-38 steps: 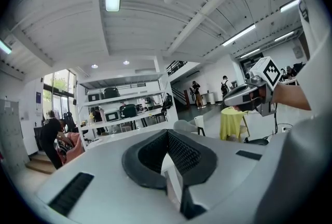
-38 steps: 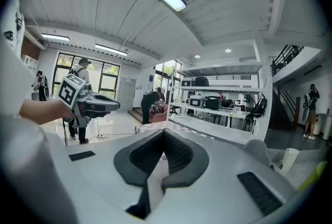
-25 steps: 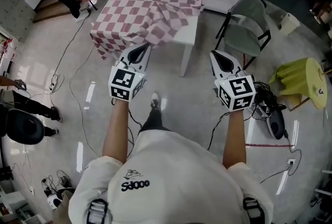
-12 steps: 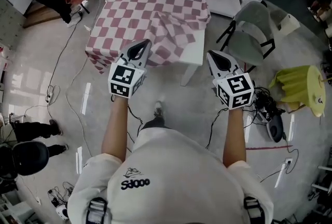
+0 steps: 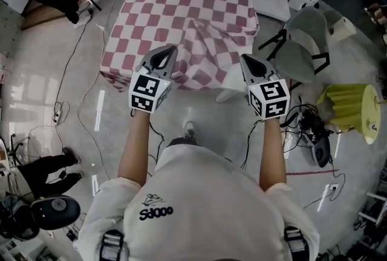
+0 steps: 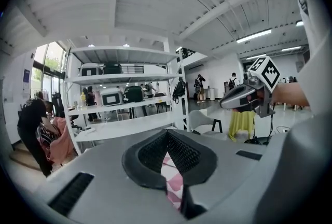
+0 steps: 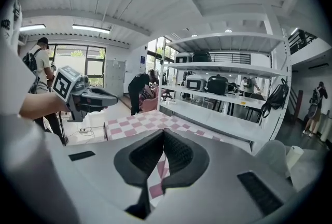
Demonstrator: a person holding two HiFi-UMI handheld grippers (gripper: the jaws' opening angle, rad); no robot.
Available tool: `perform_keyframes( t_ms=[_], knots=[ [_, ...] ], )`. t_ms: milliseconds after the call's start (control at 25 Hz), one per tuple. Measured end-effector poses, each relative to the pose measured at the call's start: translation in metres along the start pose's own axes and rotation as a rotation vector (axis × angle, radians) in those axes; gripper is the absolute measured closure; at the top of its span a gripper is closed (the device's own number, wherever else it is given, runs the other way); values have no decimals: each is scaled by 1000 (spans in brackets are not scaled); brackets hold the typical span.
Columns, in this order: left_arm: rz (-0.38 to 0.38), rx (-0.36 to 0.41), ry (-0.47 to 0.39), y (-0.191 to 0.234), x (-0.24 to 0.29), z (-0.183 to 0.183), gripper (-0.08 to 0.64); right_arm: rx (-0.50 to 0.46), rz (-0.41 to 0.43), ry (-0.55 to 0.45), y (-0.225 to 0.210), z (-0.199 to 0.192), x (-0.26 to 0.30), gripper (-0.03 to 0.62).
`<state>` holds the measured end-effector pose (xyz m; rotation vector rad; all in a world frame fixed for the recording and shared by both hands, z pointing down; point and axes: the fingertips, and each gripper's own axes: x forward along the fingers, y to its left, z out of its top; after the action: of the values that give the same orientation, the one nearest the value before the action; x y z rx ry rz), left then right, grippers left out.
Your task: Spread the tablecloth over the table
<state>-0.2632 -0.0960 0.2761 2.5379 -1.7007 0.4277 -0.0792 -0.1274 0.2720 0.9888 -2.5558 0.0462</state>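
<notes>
Where tablecloth point(image 5: 181, 18) drapes, table point(image 5: 230, 93) hidden exc. corner

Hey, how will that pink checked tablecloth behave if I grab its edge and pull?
The tablecloth is probably floppy and light: it lies bunched in soft folds and drapes over the edge of the table. Pulled at one point, it would likely wrinkle rather than shift flat. It may slide easily on the table's smooth white top.

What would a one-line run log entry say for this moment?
tablecloth: bunched toward near right | table: near-right corner bare | left tool: shut, over cloth's near edge | right tool: shut, by bare corner
</notes>
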Motion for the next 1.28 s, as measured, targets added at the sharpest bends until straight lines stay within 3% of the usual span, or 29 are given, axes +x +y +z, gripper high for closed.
perform_keyframes(
  t_ms=[280, 600, 1040, 1280],
  knots=[
    [-2, -34, 33, 53, 33, -24, 532, 11, 3, 59, -9, -2, 76, 557],
    [-4, -80, 80, 83, 61, -48, 532, 20, 39, 149, -17, -21, 139, 535],
    [101, -177, 200, 120, 107, -96, 532, -5, 227, 292, -32, -66, 245, 454],
    [163, -233, 250, 150, 144, -120, 532, -16, 331, 362, -40, -90, 318, 445]
  ],
)
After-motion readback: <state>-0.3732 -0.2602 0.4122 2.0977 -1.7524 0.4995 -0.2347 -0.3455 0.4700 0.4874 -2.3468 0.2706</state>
